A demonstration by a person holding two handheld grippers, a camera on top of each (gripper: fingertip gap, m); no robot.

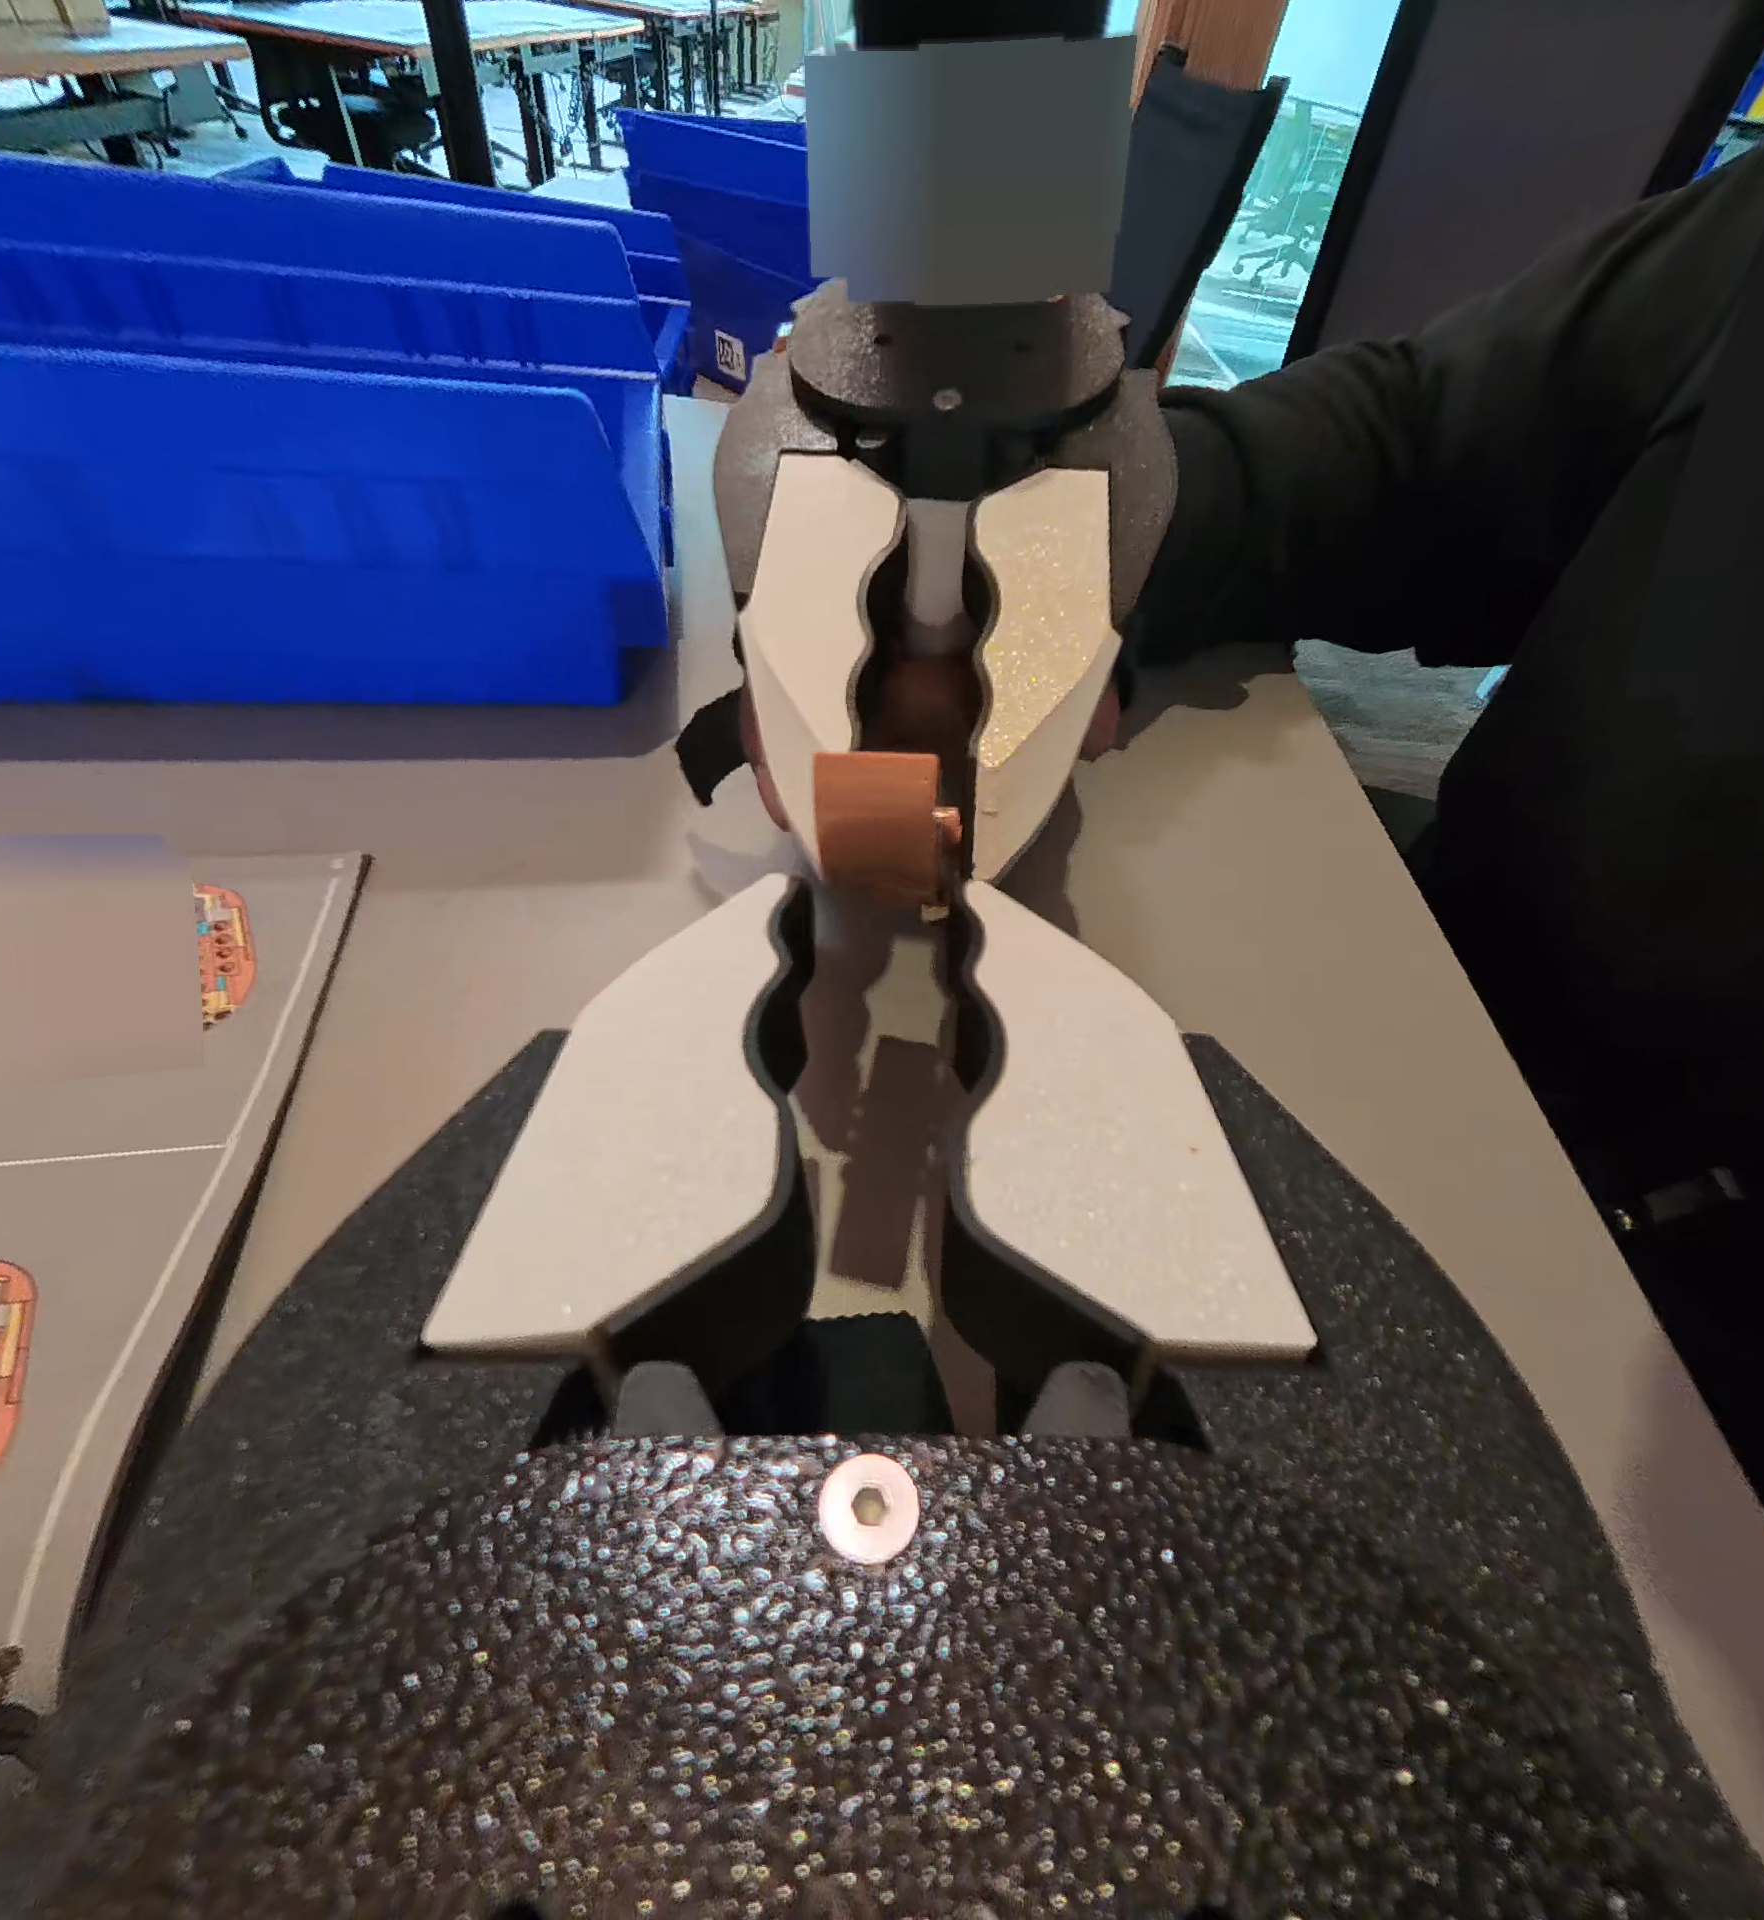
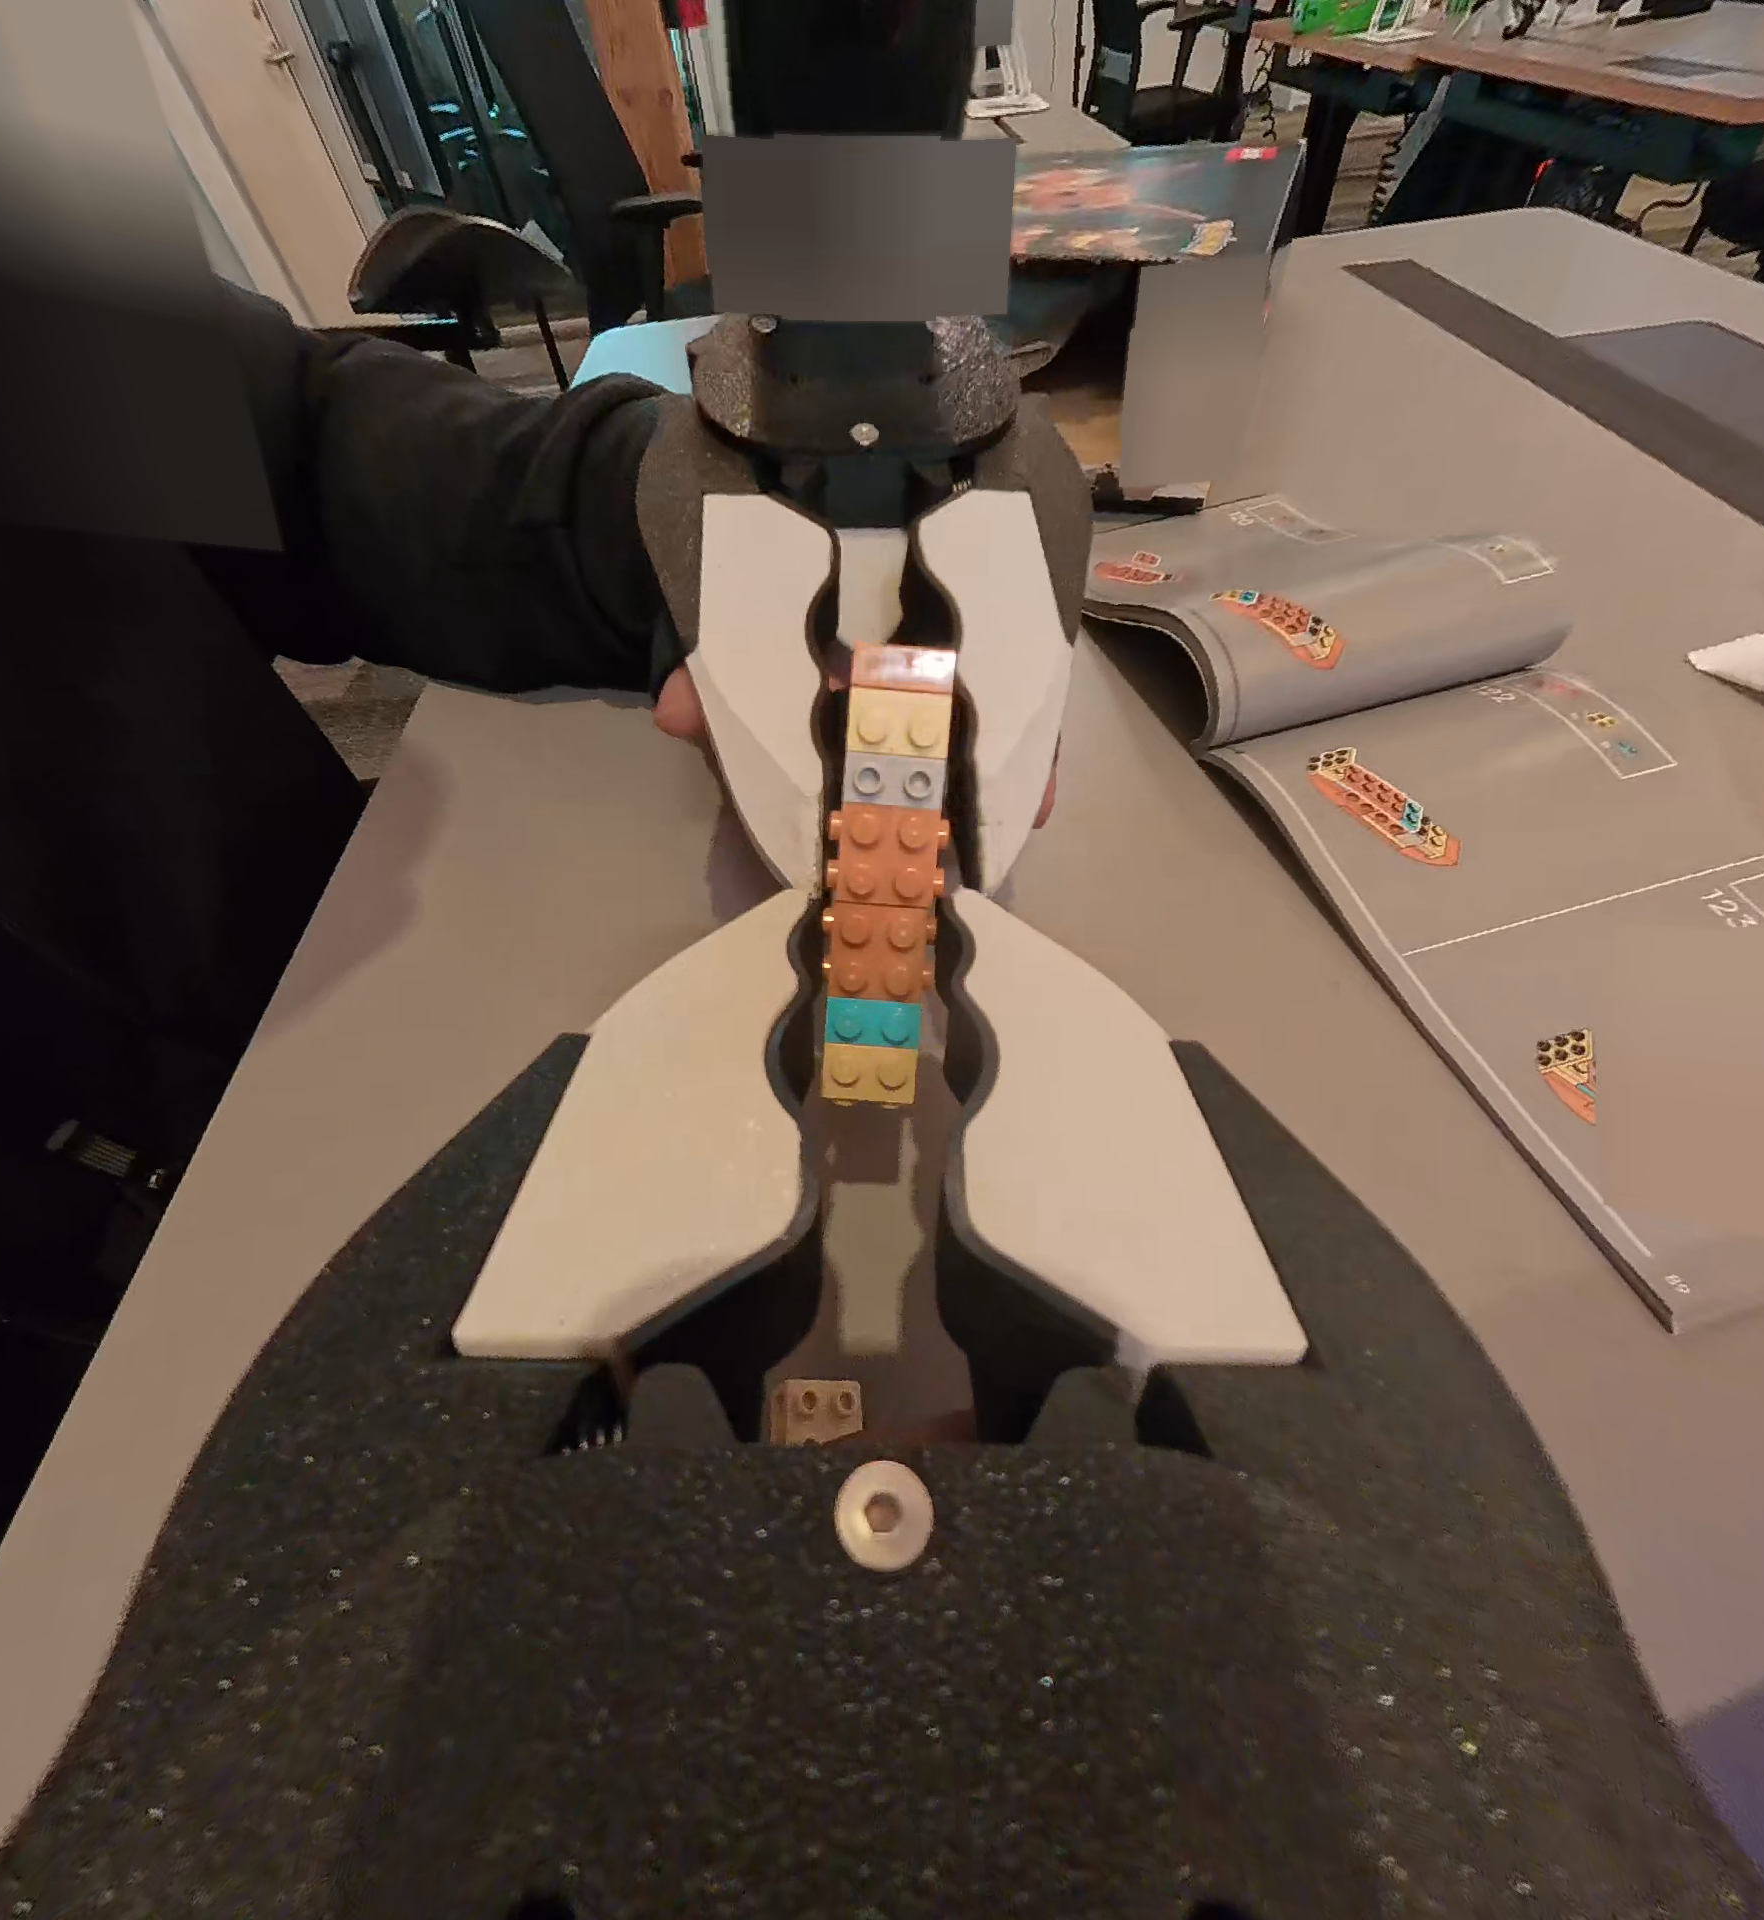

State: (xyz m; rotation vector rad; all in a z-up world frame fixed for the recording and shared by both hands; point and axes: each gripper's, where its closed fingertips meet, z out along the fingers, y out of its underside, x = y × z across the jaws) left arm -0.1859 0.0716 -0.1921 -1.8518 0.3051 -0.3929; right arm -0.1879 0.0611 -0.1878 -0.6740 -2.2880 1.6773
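Right tongs (image 2: 883, 940) and left tongs (image 1: 883, 914), tip to tip, both clamp the studded brick strip (image 2: 883, 883) spanning their jaws; steady, level pressure likely keeps it aligned.

Even indoor light falls from above on both my views. Specks of glare sparkle on the black housing (image 1: 857, 1662) behind my fingers (image 1: 670, 1122). Soft shadows pool beneath my fingertips. Wide-angle bending curves the table edge (image 2: 182, 1143), and far desks (image 1: 234, 62) beyond blur.
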